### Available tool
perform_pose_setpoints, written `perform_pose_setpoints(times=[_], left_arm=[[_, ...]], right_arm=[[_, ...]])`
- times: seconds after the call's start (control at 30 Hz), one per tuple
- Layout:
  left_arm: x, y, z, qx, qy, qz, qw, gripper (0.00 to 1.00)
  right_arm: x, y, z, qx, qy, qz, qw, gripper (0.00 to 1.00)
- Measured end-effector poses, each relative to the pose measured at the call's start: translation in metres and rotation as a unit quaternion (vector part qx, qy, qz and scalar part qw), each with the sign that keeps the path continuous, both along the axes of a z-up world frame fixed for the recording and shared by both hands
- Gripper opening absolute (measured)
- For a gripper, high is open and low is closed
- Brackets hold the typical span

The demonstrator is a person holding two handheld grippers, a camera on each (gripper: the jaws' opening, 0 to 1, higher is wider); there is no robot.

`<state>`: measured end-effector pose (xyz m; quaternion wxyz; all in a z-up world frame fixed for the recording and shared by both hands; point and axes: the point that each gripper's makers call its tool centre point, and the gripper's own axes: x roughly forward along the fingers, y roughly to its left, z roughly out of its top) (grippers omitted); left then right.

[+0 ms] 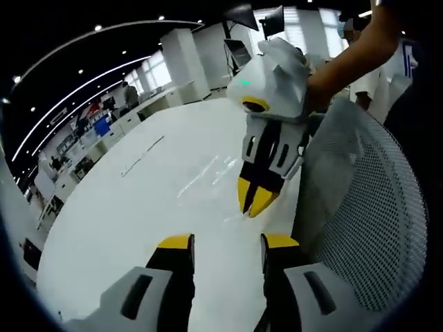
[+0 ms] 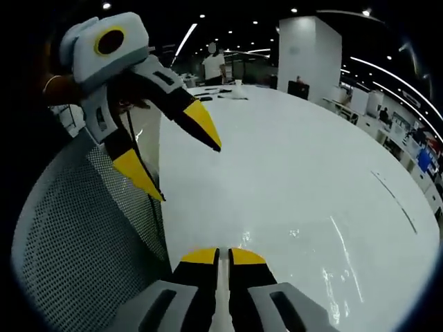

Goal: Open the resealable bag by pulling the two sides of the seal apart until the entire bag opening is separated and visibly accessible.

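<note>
On the white table (image 1: 124, 221) lies a faint glossy patch (image 1: 208, 176) that may be the clear resealable bag; its edges and seal are too faint to make out. The same glints (image 2: 332, 238) sit ahead and right of my right gripper. My left gripper (image 1: 227, 241) hovers over the table with its jaws wide apart and nothing between them; it also hangs open at the upper left (image 2: 173, 152). My right gripper (image 2: 223, 256) has its yellow tips pressed together. It points down at the table (image 1: 255, 202) just right of the glossy patch, held by a person's hand (image 1: 332, 76).
A grey mesh chair back (image 1: 367, 207) stands close against the table's near edge, beside both grippers (image 2: 83, 235). Thin dark marks (image 1: 142, 155) cross the tabletop. Desks, a white pillar (image 2: 308, 48) and a standing person (image 2: 214, 66) are far behind the table.
</note>
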<state>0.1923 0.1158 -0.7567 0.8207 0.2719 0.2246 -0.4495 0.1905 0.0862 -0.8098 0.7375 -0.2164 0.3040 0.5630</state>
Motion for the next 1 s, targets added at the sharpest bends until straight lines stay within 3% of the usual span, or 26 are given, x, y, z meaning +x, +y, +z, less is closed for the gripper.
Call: perform_pose_setpoints(times=[0.1,0.47,1.0], left_arm=[[-0.006,-0.008,-0.011,0.025,0.001,-0.039,0.9989,0.32],[-0.014,-0.014,-0.031,0.071,0.002,-0.077,0.9945,0.26],[-0.022,-0.026,-0.032,0.123,-0.043,-0.144,0.9809,0.10]], right_arm=[[-0.007,0.003,0.003,0.004,0.002,0.007,1.0000,0.01],[-0.020,0.010,0.012,0.002,0.004,0.022,0.9997,0.01],[-0.031,0.012,0.013,-0.025,-0.007,0.045,0.9987,0.01]])
